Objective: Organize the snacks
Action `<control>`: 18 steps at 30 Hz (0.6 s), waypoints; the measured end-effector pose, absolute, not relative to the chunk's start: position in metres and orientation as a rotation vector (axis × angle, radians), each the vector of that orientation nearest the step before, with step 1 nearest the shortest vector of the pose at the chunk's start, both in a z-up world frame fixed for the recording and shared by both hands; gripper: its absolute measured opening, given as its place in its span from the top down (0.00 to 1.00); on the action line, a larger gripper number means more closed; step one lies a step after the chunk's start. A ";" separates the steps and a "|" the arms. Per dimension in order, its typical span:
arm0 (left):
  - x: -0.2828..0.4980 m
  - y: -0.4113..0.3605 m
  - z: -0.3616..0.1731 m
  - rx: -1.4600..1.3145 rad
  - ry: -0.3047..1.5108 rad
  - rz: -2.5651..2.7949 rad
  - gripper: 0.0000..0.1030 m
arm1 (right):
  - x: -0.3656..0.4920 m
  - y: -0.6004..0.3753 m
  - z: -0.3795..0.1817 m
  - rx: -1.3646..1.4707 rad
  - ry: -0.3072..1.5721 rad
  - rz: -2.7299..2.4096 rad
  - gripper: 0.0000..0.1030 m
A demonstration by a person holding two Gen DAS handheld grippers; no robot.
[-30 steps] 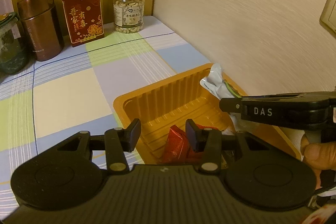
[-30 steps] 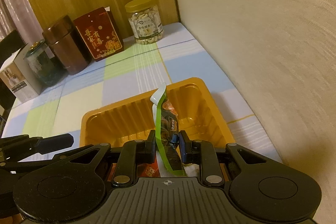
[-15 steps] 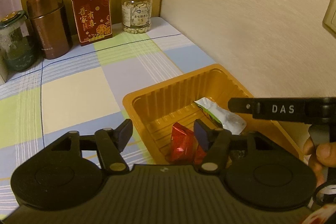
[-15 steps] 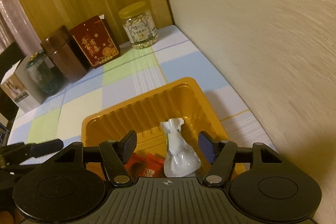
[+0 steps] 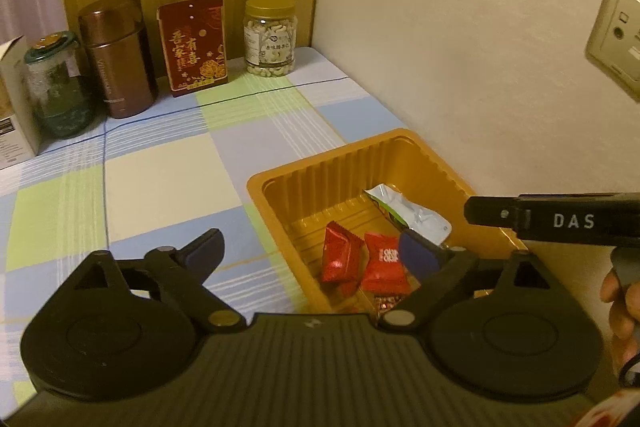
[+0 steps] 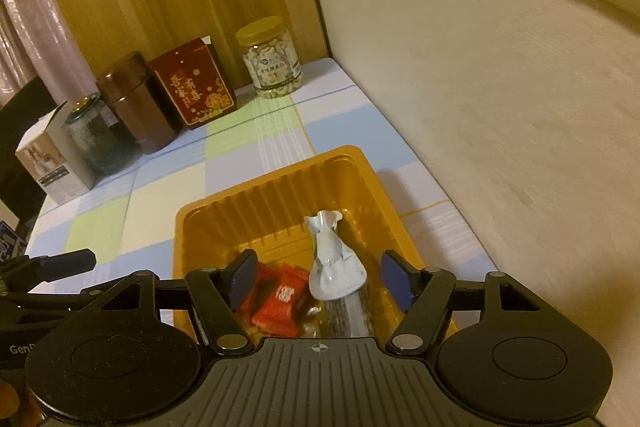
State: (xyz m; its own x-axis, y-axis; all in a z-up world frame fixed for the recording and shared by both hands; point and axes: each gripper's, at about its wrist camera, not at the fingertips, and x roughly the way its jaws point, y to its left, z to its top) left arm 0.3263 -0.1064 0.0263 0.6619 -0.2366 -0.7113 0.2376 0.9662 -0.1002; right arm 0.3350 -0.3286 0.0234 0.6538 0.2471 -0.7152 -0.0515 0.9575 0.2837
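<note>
My left gripper (image 5: 314,253) and right gripper (image 6: 318,277) are opening — nothing gripped, low in frame above the orange tray (image 6: 280,187).

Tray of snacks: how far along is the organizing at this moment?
Done: the silver packet and two red candies lie in the orange tray. In hand: nothing; the left gripper and right gripper are both opening, with no snack pressed between their pads. Left: unclear; no loose snacks show on the tablecloth.

Tray's (image 6: 280,183) near end behind tongs (image 6: 318,273)
</note>
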 end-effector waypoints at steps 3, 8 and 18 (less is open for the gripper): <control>0.312 -0.102 0.035 -0.015 0.805 -0.259 0.05 | 0.321 -0.329 0.032 0.245 0.841 0.176 0.32; 0.284 -0.101 0.048 -0.012 0.791 -0.250 0.00 | 0.295 -0.333 0.044 0.248 0.834 0.174 0.30; 0.229 -0.096 0.060 -0.083 0.792 -0.232 0.00 | 0.235 -0.342 0.066 0.251 0.808 0.170 0.28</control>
State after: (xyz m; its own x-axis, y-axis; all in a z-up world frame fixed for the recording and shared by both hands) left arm 0.2285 -0.0961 0.0600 0.6786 -0.2373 -0.6952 0.1755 0.9714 -0.1602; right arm 0.2349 -0.3420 0.0664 0.6798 0.2448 -0.6914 -0.0545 0.9569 0.2853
